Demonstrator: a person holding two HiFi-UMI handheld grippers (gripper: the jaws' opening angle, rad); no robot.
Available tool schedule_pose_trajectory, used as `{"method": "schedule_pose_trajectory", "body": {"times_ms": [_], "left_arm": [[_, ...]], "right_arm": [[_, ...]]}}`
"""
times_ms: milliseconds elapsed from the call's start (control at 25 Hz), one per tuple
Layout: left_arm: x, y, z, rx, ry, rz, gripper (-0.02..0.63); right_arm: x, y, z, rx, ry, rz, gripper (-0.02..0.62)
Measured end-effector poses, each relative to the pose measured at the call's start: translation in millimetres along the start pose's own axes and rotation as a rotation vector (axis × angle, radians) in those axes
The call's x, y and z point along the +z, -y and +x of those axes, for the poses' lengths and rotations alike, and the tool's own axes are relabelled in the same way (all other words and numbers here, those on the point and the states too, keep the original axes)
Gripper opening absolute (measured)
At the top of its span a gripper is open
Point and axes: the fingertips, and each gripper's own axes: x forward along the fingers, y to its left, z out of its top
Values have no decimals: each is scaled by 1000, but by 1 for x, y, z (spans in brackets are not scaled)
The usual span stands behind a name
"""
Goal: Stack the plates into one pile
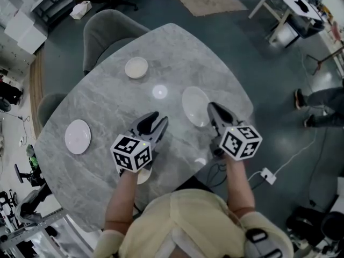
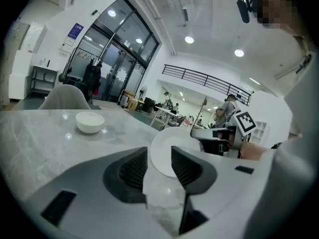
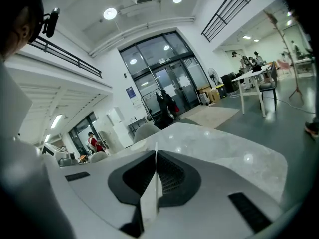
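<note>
Right gripper view: the right claw (image 3: 156, 156) pinches the rim of a round white ceramic plate (image 3: 148, 203), edge-on. Head view shows it tilted above the grey marble table (image 1: 107, 101). The left claw (image 2: 159, 157) stands wide, empty. A second white plate (image 1: 78, 136) lies far left, a small white bowl (image 1: 136, 67) beyond.

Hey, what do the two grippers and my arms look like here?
Both the left gripper and the right gripper have grey bodies with dark ribbed fingers. Each carries a white cube printed with black square markers. The person wears a pale yellow short-sleeved shirt.
</note>
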Motion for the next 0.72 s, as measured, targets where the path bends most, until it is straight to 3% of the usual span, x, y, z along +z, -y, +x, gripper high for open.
{"method": "schedule_pose_trajectory", "body": {"times_ms": [200, 720], "left_arm": [[-2, 2, 1, -41, 7, -11, 138], [5, -25, 1, -1, 73, -78, 149]], "right_arm": [[2, -24, -3, 62, -6, -47, 14], [16, -101, -4, 280, -53, -153, 13]]}}
